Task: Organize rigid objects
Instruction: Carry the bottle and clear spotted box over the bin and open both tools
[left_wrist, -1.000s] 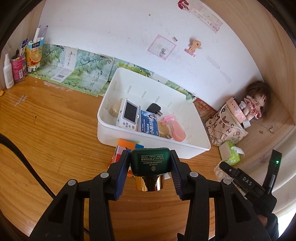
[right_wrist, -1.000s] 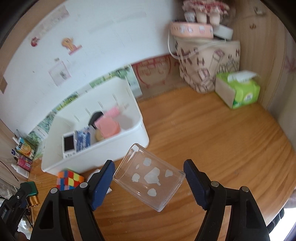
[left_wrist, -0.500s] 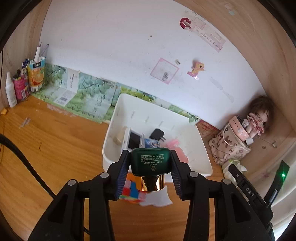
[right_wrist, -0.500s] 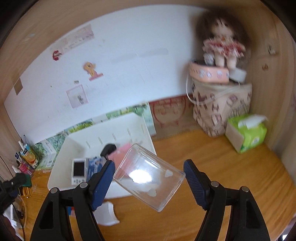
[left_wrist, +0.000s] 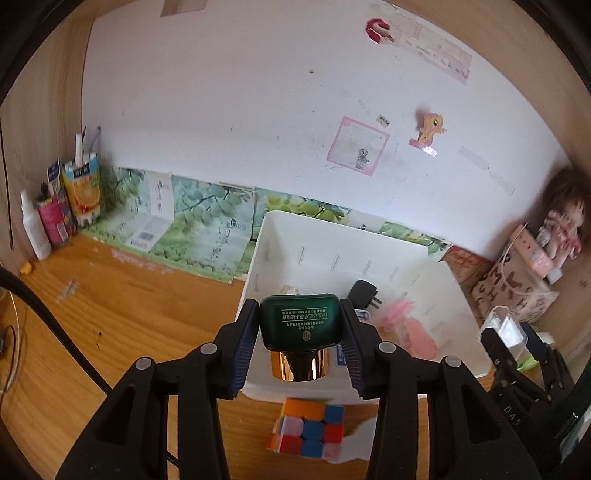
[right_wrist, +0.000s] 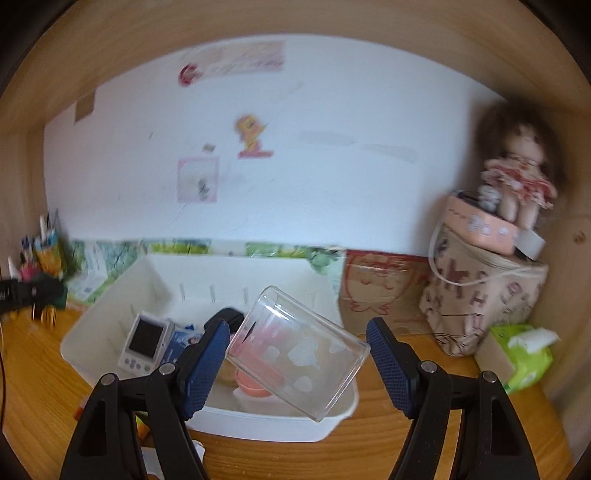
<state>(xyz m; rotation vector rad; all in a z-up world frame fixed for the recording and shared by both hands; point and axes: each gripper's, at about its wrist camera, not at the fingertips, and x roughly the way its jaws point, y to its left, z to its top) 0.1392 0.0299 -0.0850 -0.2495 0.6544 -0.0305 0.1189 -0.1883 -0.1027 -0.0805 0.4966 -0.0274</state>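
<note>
While the left gripper (left_wrist: 300, 328) is clamping the green bottle (left_wrist: 300, 324) over the white bin's (right_wrist: 258, 421) near edge, the right gripper (right_wrist: 295, 354) is pinching a slick, fragile clear cup (right_wrist: 297, 352) by its wall; its right pad looks apart

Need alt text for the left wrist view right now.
The left gripper clamps a green bottle with a gold cap just above the near wall of a white bin. A puzzle cube sits on the wooden desk below.
</note>
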